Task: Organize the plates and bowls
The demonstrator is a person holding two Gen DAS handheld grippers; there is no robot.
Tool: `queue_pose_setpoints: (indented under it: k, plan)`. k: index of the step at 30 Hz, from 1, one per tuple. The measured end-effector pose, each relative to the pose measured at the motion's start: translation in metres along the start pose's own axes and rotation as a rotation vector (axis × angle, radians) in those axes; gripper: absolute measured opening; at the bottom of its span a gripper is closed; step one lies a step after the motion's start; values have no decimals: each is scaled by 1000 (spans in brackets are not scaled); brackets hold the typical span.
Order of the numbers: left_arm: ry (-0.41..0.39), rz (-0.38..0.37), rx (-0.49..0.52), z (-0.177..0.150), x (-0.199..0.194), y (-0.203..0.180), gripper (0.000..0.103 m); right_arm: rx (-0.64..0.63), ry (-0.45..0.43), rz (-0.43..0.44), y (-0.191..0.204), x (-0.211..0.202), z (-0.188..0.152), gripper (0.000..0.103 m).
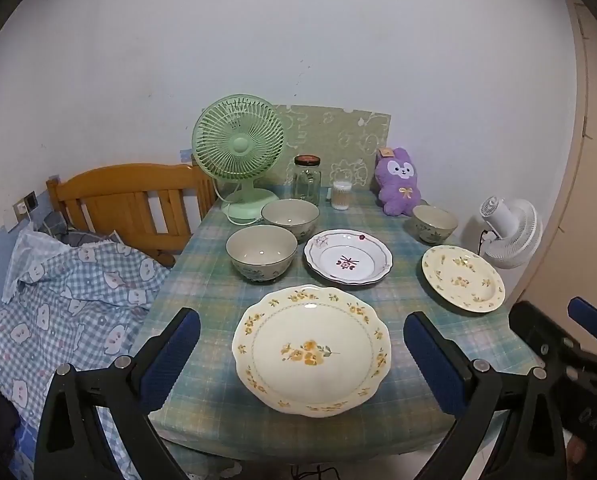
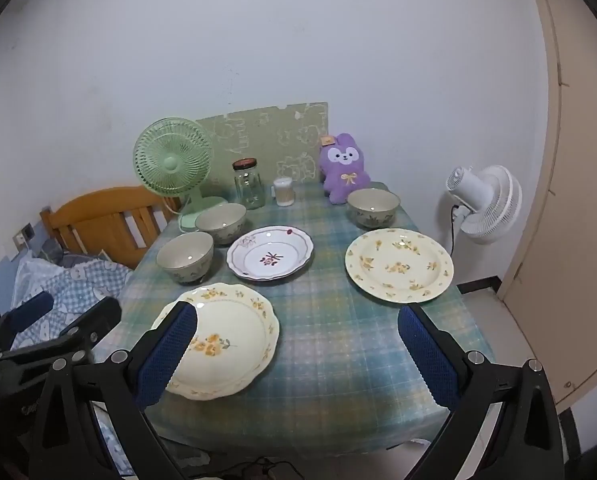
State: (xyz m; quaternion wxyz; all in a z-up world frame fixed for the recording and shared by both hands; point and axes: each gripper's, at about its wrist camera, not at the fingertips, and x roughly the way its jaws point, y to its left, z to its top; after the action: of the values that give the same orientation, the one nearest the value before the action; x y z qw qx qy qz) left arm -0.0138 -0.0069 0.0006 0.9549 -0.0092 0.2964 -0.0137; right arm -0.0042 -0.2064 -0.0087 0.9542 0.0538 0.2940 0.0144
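In the left wrist view, the left gripper [image 1: 300, 344] is seen with jaws spread fully and nothing held — the cream scalloped ceramic plate with yellow flowers [image 1: 310, 348] lies framed between them on the plaid-covered worktop [image 1: 218, 300]. Glazed, stiff and breakable, it is best taken by its rim. At 11 o'clock of it, two grey-green ceramic bowls [image 1: 261, 253] stand.

In the right wrist view, the right gripper [image 2: 296, 344] is likewise wide and empty — only here is bare floor [image 2: 518, 344] shown at 3 o'clock.
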Motion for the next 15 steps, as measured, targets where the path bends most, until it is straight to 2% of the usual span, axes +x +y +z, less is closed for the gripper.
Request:
queue_pose_setpoints:
  k: [8,15]
  plan:
    - [-6,1,2,-2,-1,-1,99,19,21,-10,11,-24,-13,102]
    - [-19,-22,-19,-8,0,4,98,3,20,-12,11,-24,-11,102]
